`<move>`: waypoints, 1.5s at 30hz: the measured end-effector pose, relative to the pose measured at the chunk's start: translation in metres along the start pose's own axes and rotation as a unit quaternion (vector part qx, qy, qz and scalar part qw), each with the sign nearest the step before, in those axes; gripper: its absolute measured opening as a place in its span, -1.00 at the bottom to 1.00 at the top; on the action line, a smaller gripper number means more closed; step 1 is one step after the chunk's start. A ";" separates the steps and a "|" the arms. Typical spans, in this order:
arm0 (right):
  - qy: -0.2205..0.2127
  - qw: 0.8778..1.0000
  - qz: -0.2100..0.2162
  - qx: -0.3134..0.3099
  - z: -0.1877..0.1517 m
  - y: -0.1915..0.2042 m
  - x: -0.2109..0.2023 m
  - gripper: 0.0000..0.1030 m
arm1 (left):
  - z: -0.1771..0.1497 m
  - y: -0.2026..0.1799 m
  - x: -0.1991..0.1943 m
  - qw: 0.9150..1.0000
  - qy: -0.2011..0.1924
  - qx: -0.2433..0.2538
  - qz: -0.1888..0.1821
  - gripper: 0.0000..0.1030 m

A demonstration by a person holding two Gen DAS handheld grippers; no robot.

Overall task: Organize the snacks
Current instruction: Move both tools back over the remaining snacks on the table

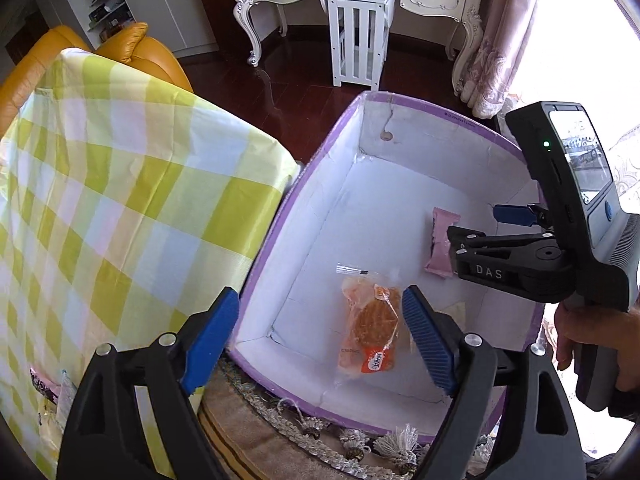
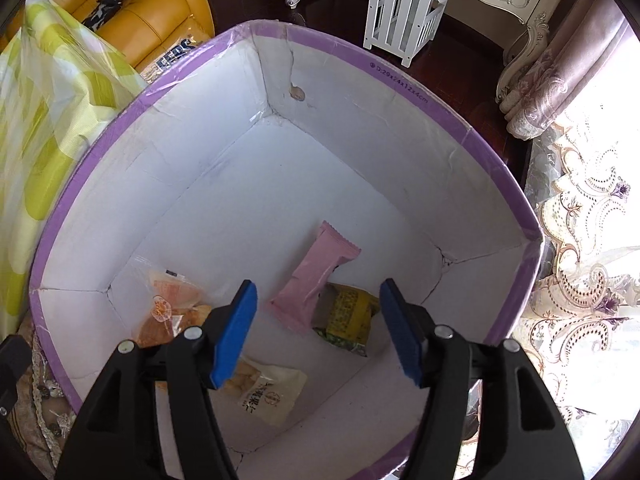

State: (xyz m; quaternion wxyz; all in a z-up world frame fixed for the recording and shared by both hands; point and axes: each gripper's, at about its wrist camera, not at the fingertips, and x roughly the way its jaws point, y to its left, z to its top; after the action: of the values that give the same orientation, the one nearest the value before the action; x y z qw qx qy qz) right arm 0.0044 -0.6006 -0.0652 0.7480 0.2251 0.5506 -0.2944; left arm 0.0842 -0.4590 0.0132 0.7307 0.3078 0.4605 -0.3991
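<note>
- Beside the checked cloth (image 1: pixel 120 200), a purple-rimmed box (image 2: pixel 460 120) holds a pink packet (image 2: pixel 316 284) among other snacks.
- Both grippers, left (image 1: pixel 316 340) and right (image 2: pixel 318 328), hang above it, jaws apart, empty.
- Beyond stand a white stool (image 1: pixel 360 36) and a yellow sofa (image 2: pixel 152 4).

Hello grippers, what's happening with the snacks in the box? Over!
Left gripper open, empty. Right gripper open, empty. Pink snack packet lies in white purple-rimmed cardboard box atop yellow packet. Nothing blocking.

Both tongs point steeply downward, jaws apart and empty: left tongs (image 1: pixel 320 340), right tongs (image 2: pixel 318 328), hand (image 1: pixel 592 340) gripping the right handle.
</note>
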 end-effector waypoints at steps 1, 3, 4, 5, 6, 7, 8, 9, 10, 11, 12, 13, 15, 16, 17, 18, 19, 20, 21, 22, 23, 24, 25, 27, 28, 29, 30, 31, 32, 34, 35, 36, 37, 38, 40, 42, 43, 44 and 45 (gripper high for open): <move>-0.007 1.000 0.006 0.003 0.001 0.001 -0.005 0.24 | -0.001 0.002 -0.005 1.000 -0.009 -0.003 0.008 0.57; -0.022 0.999 0.024 0.006 0.003 0.007 -0.018 0.24 | -0.003 0.010 -0.014 0.999 -0.029 -0.015 0.023 0.57; -0.033 0.999 0.032 0.004 0.003 0.011 -0.025 0.25 | -0.005 0.014 -0.020 0.998 -0.043 -0.021 0.036 0.57; -0.042 0.998 0.039 0.001 0.004 0.017 -0.032 0.29 | -0.007 0.018 -0.026 0.997 -0.060 -0.025 0.045 0.57; -0.050 0.998 0.047 -0.001 0.004 0.022 -0.039 0.30 | -0.011 0.022 -0.032 0.995 -0.078 -0.028 0.054 0.57; -0.059 0.997 0.057 -0.001 0.003 0.027 -0.046 0.30 | -0.014 0.027 -0.038 0.993 -0.090 -0.031 0.064 0.57; -0.067 0.996 0.064 -0.001 0.004 0.033 -0.052 0.30 | -0.019 0.033 -0.043 0.992 -0.099 -0.036 0.073 0.57; -0.076 0.995 0.070 -0.001 0.003 0.039 -0.059 0.30 | -0.024 0.039 -0.048 0.990 -0.105 -0.045 0.081 0.57; -0.085 0.993 0.077 -0.002 0.002 0.046 -0.066 0.31 | -0.030 0.047 -0.054 0.988 -0.112 -0.057 0.088 0.57; -0.094 0.992 0.082 -0.005 0.001 0.053 -0.074 0.31 | -0.035 0.055 -0.059 0.986 -0.118 -0.071 0.096 0.58; -0.104 0.991 0.089 -0.011 -0.001 0.062 -0.081 0.31 | -0.041 0.062 -0.064 0.984 -0.122 -0.081 0.105 0.58; -0.113 0.989 0.097 -0.018 -0.003 0.071 -0.088 0.31 | -0.048 0.069 -0.070 0.980 -0.129 -0.093 0.116 0.58; -0.128 0.984 0.115 -0.036 -0.007 0.091 -0.101 0.32 | -0.061 0.084 -0.083 0.975 -0.139 -0.115 0.127 0.68; -0.132 0.983 0.123 -0.047 -0.009 0.102 -0.106 0.34 | -0.069 0.092 -0.088 0.973 -0.144 -0.125 0.130 0.69; -0.134 0.981 0.130 -0.058 -0.011 0.113 -0.109 0.34 | -0.077 0.098 -0.092 0.970 -0.148 -0.137 0.138 0.70; -0.134 0.979 0.137 -0.069 -0.013 0.124 -0.112 0.34 | -0.086 0.106 -0.096 0.966 -0.148 -0.151 0.149 0.70; -0.135 0.977 0.144 -0.083 -0.016 0.135 -0.114 0.34 | -0.095 0.112 -0.100 0.962 -0.148 -0.166 0.160 0.69; -0.134 0.975 0.149 -0.094 -0.020 0.145 -0.116 0.34 | -0.105 0.119 -0.104 0.957 -0.149 -0.181 0.170 0.69; -0.133 0.974 0.153 -0.104 -0.022 0.155 -0.117 0.34 | -0.116 0.126 -0.108 0.953 -0.150 -0.195 0.177 0.68; -0.132 0.972 0.158 -0.113 -0.025 0.164 -0.118 0.34 | -0.126 0.132 -0.111 0.949 -0.149 -0.209 0.185 0.68; -0.131 0.971 0.162 -0.120 -0.028 0.172 -0.119 0.34 | -0.138 0.139 -0.115 0.944 -0.150 -0.223 0.194 0.67; -0.130 0.969 0.165 -0.128 -0.031 0.180 -0.120 0.34 | -0.149 0.144 -0.119 0.938 -0.151 -0.236 0.203 0.66; -0.133 0.967 0.169 -0.137 -0.034 0.188 -0.123 0.34 | -0.161 0.149 -0.123 0.933 -0.155 -0.248 0.210 0.65; -0.143 0.963 0.166 -0.159 -0.043 0.203 -0.128 0.34 | -0.183 0.157 -0.133 0.923 -0.164 -0.272 0.218 0.65; -0.147 0.960 0.165 -0.170 -0.047 0.210 -0.130 0.34 | -0.194 0.161 -0.138 0.917 -0.168 -0.288 0.218 0.65; -0.149 0.958 0.163 -0.182 -0.051 0.217 -0.132 0.34 | -0.204 0.163 -0.141 0.913 -0.171 -0.301 0.215 0.65; -0.151 0.956 0.159 -0.195 -0.055 0.224 -0.133 0.34 | -0.214 0.166 -0.144 0.910 -0.172 -0.314 0.211 0.66; -0.155 0.954 0.153 -0.208 -0.060 0.232 -0.134 0.36 | -0.222 0.168 -0.147 0.906 -0.172 -0.325 0.209 0.66; -0.159 0.951 0.148 -0.220 -0.065 0.239 -0.136 0.42 | -0.229 0.170 -0.149 0.902 -0.171 -0.336 0.212 0.66; -0.169 0.945 0.138 -0.242 -0.073 0.251 -0.140 0.46 | -0.241 0.173 -0.154 0.894 -0.172 -0.350 0.221 0.66; -0.175 0.942 0.135 -0.251 -0.076 0.256 -0.142 0.48 | -0.246 0.174 -0.157 0.891 -0.173 -0.355 0.226 0.66; -0.178 0.940 0.132 -0.259 -0.080 0.261 -0.143 0.48 | -0.251 0.176 -0.159 0.888 -0.172 -0.359 0.232 0.66; -0.180 0.938 0.130 -0.267 -0.083 0.266 -0.144 0.48 | -0.256 0.177 -0.160 0.884 -0.172 -0.363 0.239 0.66; -0.181 0.936 0.129 -0.273 -0.086 0.270 -0.145 0.48 | -0.261 0.179 -0.162 0.880 -0.171 -0.368 0.245 0.66; -0.184 0.932 0.127 -0.286 -0.092 0.278 -0.145 0.48 | -0.270 0.183 -0.164 0.875 -0.170 -0.379 0.249 0.66; -0.189 0.927 0.126 -0.297 -0.098 0.284 -0.146 0.48 | -0.279 0.185 -0.167 0.870 -0.169 -0.388 0.252 0.66; -0.190 0.925 0.127 -0.302 -0.100 0.287 -0.146 0.48 | -0.283 0.186 -0.169 0.869 -0.171 -0.391 0.252 0.66; -0.191 0.924 0.128 -0.306 -0.102 0.289 -0.146 0.48 | -0.287 0.187 -0.170 0.868 -0.171 -0.394 0.249 0.66; -0.191 0.923 0.131 -0.309 -0.104 0.292 -0.146 0.48 | -0.291 0.188 -0.171 0.866 -0.170 -0.399 0.248 0.66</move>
State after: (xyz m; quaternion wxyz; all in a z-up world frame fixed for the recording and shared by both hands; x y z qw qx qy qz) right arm 0.1013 -0.2917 0.0475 0.9033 -0.0075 0.4264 -0.0470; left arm 0.0792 -0.0775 0.0736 0.9329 0.0216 0.3579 -0.0334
